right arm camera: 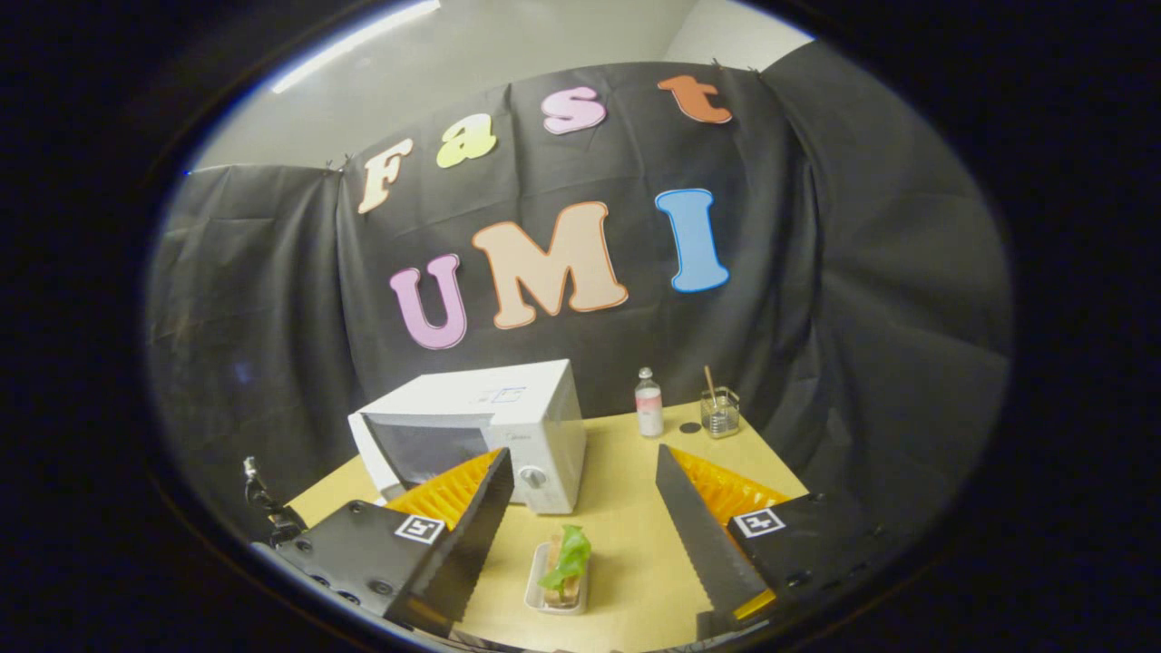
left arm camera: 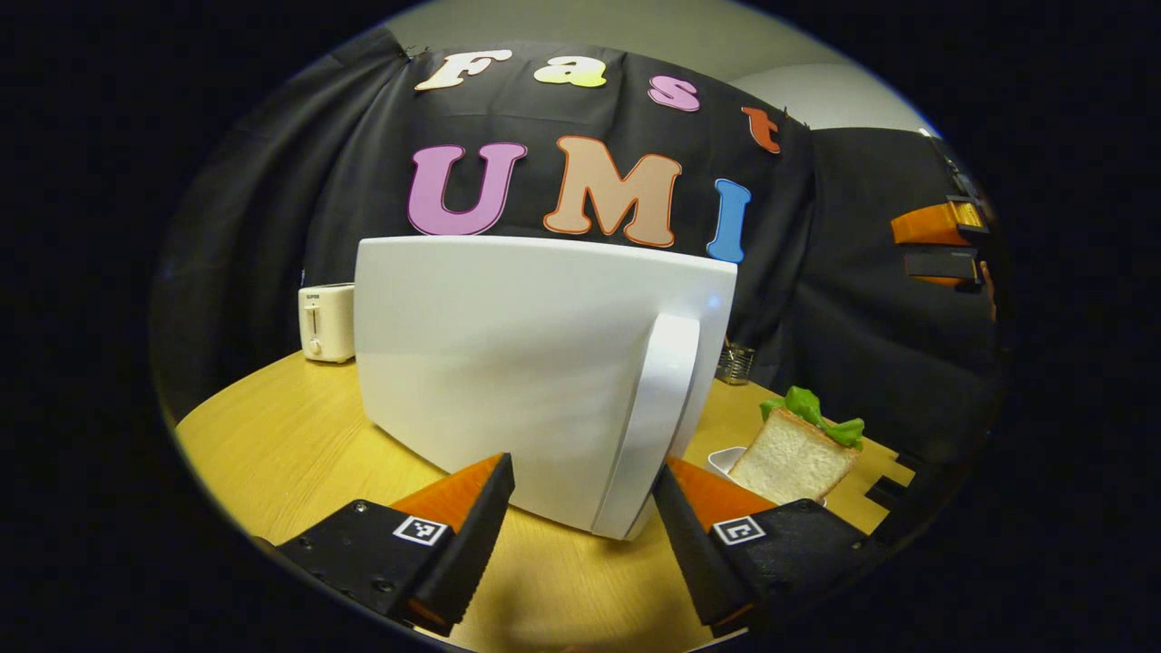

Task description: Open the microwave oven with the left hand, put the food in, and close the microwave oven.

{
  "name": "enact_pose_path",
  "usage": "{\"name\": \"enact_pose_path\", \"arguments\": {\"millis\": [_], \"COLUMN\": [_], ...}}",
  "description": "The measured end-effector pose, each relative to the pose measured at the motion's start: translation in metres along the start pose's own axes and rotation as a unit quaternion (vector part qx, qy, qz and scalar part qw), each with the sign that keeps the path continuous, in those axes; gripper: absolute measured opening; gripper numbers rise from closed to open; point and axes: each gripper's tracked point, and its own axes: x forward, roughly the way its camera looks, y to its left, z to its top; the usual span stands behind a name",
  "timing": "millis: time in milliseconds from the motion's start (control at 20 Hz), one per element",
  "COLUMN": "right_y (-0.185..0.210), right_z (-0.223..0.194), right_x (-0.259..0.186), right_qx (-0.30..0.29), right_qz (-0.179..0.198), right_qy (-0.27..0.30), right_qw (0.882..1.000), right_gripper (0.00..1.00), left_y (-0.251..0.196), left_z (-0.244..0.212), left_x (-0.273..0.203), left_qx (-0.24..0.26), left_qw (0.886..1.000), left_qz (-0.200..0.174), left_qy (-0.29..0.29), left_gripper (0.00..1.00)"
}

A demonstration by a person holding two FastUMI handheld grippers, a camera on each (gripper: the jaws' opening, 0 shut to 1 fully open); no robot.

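The white microwave (right arm camera: 535, 426) stands on the wooden table (right arm camera: 626, 535) with its door swung out toward the left. The door's white outer face (left arm camera: 508, 363) is close in front of my left gripper (left arm camera: 582, 467). This gripper is open, and the lower end of the door's vertical handle (left arm camera: 658, 408) lies between its fingers, nearer the right one. The food is a sandwich of bread and lettuce (left arm camera: 798, 453) in a small white tray (right arm camera: 535, 589) in front of the microwave. My right gripper (right arm camera: 582, 458) hovers open above the sandwich (right arm camera: 567, 558), holding nothing; it also shows far off (left arm camera: 939, 240).
A white toaster (left arm camera: 326, 322) stands at the table's back left. Behind the microwave's right side are a small bottle (right arm camera: 648, 404) and a glass jar with a stick in it (right arm camera: 719, 413). Bare tabletop lies right of the tray.
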Motion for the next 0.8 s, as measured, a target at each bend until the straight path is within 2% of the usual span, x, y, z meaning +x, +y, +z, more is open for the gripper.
{"name": "enact_pose_path", "arguments": {"millis": [400,800], "right_y": [0.013,0.024], "right_z": [-0.044,-0.102], "right_x": [0.01,0.022], "right_qx": [-0.003,-0.006], "right_qz": [0.012,0.031], "right_qy": [0.03,0.066], "right_qw": [0.999,0.997], "right_gripper": [0.92,0.92], "left_y": [0.049,0.134], "left_z": [-0.001,0.001], "left_x": [-0.061,-0.136], "left_qx": [-0.008,0.005], "left_qw": [0.998,0.982], "left_qz": [0.061,0.19], "left_qy": [0.0,-0.008], "left_gripper": [0.96,0.96]}}
